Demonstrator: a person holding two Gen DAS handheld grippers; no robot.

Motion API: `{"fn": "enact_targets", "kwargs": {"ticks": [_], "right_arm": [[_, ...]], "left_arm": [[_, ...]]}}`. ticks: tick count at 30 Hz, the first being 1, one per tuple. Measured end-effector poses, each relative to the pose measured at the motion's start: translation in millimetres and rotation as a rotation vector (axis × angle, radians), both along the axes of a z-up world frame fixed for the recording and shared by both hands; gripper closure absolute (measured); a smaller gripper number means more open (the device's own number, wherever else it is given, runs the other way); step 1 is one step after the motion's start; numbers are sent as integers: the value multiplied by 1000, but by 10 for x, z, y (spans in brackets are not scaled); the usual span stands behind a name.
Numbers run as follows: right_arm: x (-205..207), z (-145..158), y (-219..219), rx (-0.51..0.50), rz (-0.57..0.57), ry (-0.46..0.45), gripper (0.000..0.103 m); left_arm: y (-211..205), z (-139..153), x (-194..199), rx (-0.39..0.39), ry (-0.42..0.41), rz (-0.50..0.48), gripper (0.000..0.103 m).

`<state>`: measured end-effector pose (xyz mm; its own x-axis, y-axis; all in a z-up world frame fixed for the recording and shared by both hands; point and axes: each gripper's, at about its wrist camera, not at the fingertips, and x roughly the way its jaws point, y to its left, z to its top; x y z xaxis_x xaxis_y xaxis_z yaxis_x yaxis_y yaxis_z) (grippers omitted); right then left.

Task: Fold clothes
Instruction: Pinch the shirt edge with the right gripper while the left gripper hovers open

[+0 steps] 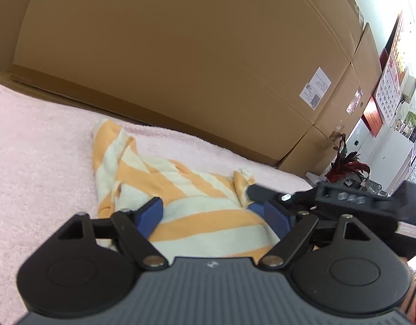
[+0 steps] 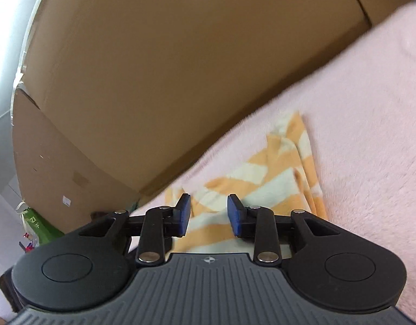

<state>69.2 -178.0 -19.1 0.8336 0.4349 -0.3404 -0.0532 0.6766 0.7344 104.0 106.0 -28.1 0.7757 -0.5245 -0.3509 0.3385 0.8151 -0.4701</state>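
The pink blanket (image 1: 32, 149) carries the striped garment (image 1: 208, 216), bunched, running toward eleven o'clock. I judge we're between folds: my left gripper (image 1: 213, 214) spread wide, right gripper (image 2: 208, 214) parted, empty (next, pinch a hem).

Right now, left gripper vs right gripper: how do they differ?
The left gripper has its fingers spread wide over the striped garment; the right gripper stands much narrower. The left view is sharp; the right view is blurred. In the left view the right gripper reaches in from the right, near a raised fold. Both have blue fingers, hold nothing and point at the same garment on the pink blanket.
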Motion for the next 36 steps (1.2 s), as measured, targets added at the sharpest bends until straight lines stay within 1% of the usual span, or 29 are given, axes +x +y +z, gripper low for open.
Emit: {"fn": "enact_targets", "kwargs": {"ticks": [1,3,6,7,10,13,15,17,18,19,21,23,24,26,28,29,30,31,32,33,34,35,36], "right_arm": [[15,-68,-29,-15,-33,-5,103],[-7,-119,-85,-31,-65,-28,103],[-46,-163,-135,10,-85,-25,103],[-61,-156,-136,8,-102,-25,103],[-91,-216,-235,74,-159,-23,103],[-125,-353,-382,213,-196,-10,103],[-172,-367,-412,232,-224,-26,103],[-353,-282,-389,169,-306,-118,92],[-448,-207,-334,111,-314,-192,89],[-544,-130,-276,50,-319,-267,89],[-536,-95,-164,26,-190,-280,87],[-368,-167,-76,47,-76,-169,79],[-328,-199,-85,63,-70,-137,77],[-254,-259,-112,94,-66,-78,80],[-304,-342,-209,156,-159,-46,98],[-332,-384,-259,188,-207,-30,101],[-340,-402,-254,199,-214,-31,102],[-346,-417,-243,209,-216,-33,101],[-353,-432,-233,218,-219,-35,101],[-357,-406,-191,188,-221,-47,99],[-362,-375,-147,155,-222,-59,93],[-362,-359,-110,134,-213,-69,92],[-362,-357,-87,125,-214,-72,91]], "left_arm": [[9,-4,0,-5,0,-1,18],[23,-10,1,-13,1,-3,18],[20,-11,4,-12,2,-4,18],[19,-11,5,-12,2,-4,18],[17,-12,8,-10,3,-5,18],[14,-12,11,-9,4,-7,17],[4,-9,9,-1,4,-6,17],[-15,-4,6,13,3,-4,17],[-33,0,2,26,1,-4,17],[-60,8,-4,46,-1,-3,16],[-142,25,-16,102,-8,-5,14],[-227,41,-27,163,-14,-6,12],[-272,46,-34,195,-17,-3,12],[-360,53,-48,260,-24,5,12],[-419,54,-63,307,-31,16,13],[-431,54,-70,322,-34,25,16],[-435,56,-79,334,-38,39,19],[-435,60,-89,343,-42,56,29],[-434,67,-110,349,-49,69,36],[-436,78,-148,356,-57,76,40],[-433,87,-197,369,-65,83,47],[-423,94,-254,390,-74,101,56],[-400,95,-312,411,-80,120,57]]}}
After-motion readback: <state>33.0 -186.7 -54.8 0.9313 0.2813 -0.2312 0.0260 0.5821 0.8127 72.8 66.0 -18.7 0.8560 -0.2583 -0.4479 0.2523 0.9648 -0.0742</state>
